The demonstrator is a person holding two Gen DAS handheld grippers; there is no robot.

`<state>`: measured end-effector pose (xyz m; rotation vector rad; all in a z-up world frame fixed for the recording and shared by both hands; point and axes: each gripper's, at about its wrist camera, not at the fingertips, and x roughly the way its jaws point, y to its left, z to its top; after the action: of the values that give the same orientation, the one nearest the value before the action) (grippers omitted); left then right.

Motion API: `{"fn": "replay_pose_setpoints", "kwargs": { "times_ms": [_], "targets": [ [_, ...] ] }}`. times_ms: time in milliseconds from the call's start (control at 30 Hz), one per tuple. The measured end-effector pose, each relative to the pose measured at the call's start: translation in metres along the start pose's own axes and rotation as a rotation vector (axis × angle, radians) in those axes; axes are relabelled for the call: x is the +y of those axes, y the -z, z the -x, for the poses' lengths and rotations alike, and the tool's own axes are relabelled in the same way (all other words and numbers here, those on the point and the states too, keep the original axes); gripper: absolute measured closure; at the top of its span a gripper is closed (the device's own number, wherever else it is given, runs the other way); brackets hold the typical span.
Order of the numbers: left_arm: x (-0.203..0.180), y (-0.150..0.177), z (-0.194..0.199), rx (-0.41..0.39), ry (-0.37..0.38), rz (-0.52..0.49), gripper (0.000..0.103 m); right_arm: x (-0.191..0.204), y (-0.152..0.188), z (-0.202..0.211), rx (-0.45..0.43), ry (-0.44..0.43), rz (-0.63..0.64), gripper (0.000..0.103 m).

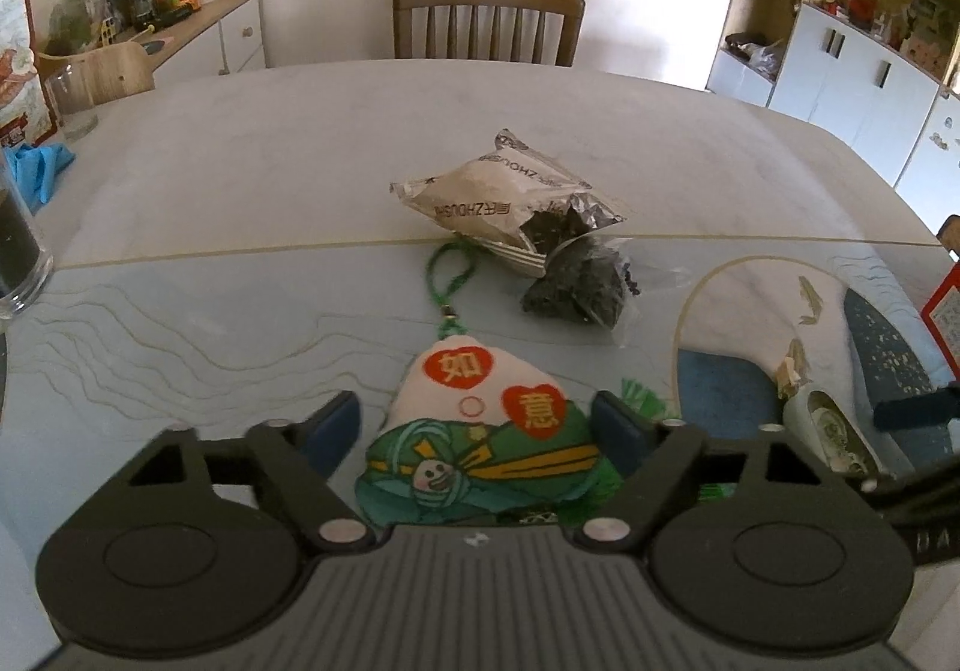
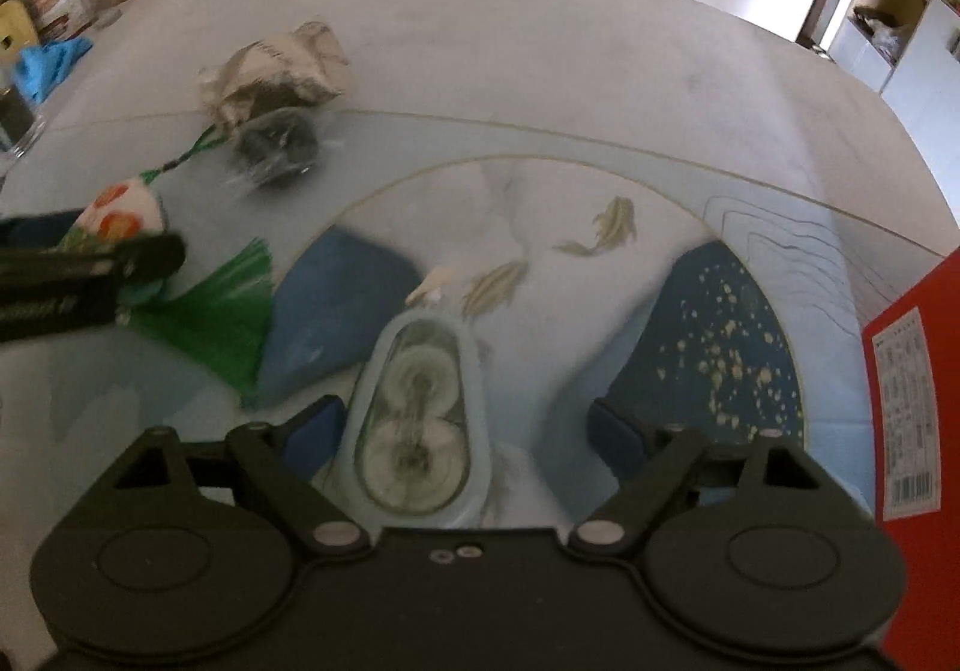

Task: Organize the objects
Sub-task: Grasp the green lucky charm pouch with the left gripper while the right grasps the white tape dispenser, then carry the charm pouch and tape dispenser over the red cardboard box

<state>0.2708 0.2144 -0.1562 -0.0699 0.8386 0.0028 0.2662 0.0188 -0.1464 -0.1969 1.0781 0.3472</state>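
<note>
Fingers first: our left gripper (image 1: 474,425) stands spread wide, its blue pads on either side of the cloth charm (image 1: 480,443) that lies flat on the table (image 1: 240,179), with a gap visible at the left pad and the right pad close in, perhaps touching. The charm looks padded and soft, so we judge it light and easy to squash; a squeeze across its stuffed middle should hold, while the green cord (image 1: 451,275) running away from it and the green tassel (image 2: 231,305) at its near end would likely slip or dangle.

Our right gripper (image 2: 465,431) is also spread, holding nothing, above a small pale-blue case (image 2: 414,419) with two round shapes under a see-through lid (the view is blurred, so what is inside we cannot tell). The case looks stiff and smooth; we would take it across its narrow sides, low down, since a glossy shell may skid on the glassy tabletop.

Farther out lie a torn silvery packet (image 1: 498,191) and a crinkly clear bag of dark dried stuff (image 1: 576,281), touching each other; both look light and rustly.
</note>
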Motion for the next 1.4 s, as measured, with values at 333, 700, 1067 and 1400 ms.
{"fn": "replay_pose_setpoints", "kwargs": {
  "times_ms": [333, 700, 1067, 1400],
  "targets": [
    [-0.009, 0.000, 0.011, 0.013, 0.007, -0.020, 0.034, 0.008, 0.008, 0.015, -0.017, -0.053, 0.087, 0.053],
    [-0.037, 0.007, 0.052, 0.047, 0.079, -0.004, 0.036, -0.014, 0.022, 0.068, -0.074, -0.125, 0.030, 0.053],
    [-0.099, -0.007, 0.099, 0.051, 0.171, -0.032, 0.036, -0.066, 0.033, 0.130, -0.148, -0.151, -0.012, 0.053],
    [-0.194, -0.035, 0.124, 0.009, 0.249, -0.125, 0.036, -0.142, 0.048, 0.176, -0.226, -0.139, -0.057, 0.053]
  ]
}}
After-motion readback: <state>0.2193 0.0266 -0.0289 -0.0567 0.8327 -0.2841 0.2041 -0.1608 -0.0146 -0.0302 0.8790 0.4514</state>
